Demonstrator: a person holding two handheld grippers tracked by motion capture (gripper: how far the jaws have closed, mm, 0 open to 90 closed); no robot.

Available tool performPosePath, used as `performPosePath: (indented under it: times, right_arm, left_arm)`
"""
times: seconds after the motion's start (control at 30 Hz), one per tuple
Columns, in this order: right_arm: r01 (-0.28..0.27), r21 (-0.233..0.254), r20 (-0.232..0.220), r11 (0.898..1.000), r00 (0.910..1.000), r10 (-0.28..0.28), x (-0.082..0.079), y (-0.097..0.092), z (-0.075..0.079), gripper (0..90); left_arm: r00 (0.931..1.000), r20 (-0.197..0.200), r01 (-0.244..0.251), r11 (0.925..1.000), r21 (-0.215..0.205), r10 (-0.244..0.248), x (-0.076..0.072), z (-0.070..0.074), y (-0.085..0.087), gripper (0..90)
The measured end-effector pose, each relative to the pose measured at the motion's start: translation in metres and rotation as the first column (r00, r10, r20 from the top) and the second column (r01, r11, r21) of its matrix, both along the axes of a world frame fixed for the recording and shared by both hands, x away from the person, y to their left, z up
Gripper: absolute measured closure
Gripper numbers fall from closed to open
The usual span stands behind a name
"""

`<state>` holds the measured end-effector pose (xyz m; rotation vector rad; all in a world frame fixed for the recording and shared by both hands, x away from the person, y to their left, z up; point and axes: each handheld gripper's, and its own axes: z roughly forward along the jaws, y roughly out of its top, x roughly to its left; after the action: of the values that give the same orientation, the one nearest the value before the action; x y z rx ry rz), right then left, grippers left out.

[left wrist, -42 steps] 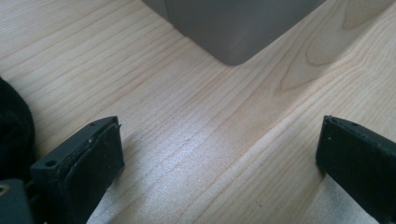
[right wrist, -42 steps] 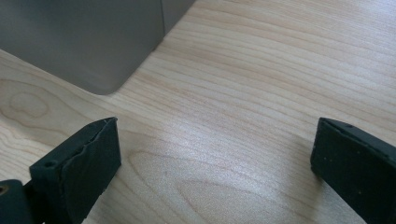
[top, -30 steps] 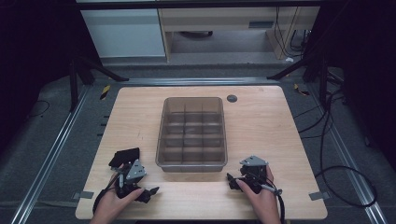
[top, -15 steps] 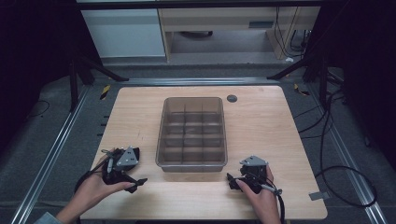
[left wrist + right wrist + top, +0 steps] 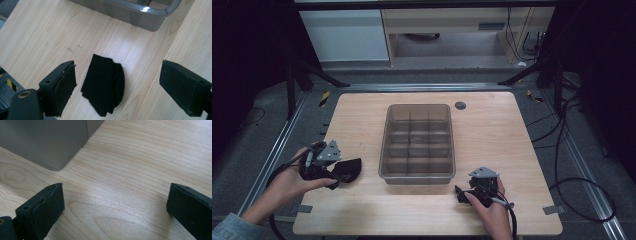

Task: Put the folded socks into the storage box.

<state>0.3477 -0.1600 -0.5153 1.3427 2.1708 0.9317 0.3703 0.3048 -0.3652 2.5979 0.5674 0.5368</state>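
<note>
A: The jaws of the left gripper point(image 5: 117, 82) stand wide but have just been closing a little, with the folded black cloth point(image 5: 103, 85) lying on the wood below, seen between them; neither pad touches it. It holds nothing.

B: And the right gripper point(image 5: 113, 207)?

A: Its jaws are spread wide as well, with bare wood between them. It sits near the front edge of the table point(image 5: 507, 125), toward the right front corner, and I'd judge it is simply parked until it is needed.

B: Where does the cloth lie on the table?

A: In the high view the black cloth point(image 5: 348, 169) is close to the left edge, toward the front, just left of the grey box point(image 5: 418, 142). The left gripper point(image 5: 332, 172) hangs over it, aimed down at the middle of the fold, which looks like lining up for a pinch across its narrow width.

B: And the box?

A: It stands at the middle of the table, long side running front to back, split into small compartments that all look empty. Being just beside the cloth, it seems the likely place for it to go.

B: Anything farther back?

A: A small dark round spot point(image 5: 460, 105) near the back edge, just beyond the box's far right corner.
</note>
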Motion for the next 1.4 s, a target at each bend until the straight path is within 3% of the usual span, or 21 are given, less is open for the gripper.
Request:
performPosePath:
  times: [0.4,0.7,1.1,1.4]
  right_arm:
    - [0.0,0.0,0.0,1.0,1.0,0.0,0.0,0.0,0.0,1.7]
    - [0.0,0.0,0.0,1.0,1.0,0.0,0.0,0.0,0.0,1.7]
    - [0.0,0.0,0.0,1.0,1.0,0.0,0.0,0.0,0.0,1.7]
    - [0.0,0.0,0.0,1.0,1.0,0.0,0.0,0.0,0.0,1.7]
  left_arm:
    - [0.9997,-0.022,-0.004,0.9952,0.097,0.006,0.015,0.015,0.014,17.8]
    - [0.9982,-0.053,0.036,0.9863,0.161,-0.027,0.024,0.007,0.015,21.2]
    - [0.9917,-0.124,0.057,0.9805,0.188,-0.033,0.041,-0.03,0.011,23.2]
    - [0.9824,-0.178,0.092,0.9764,0.196,-0.057,0.041,-0.06,0.006,25.5]
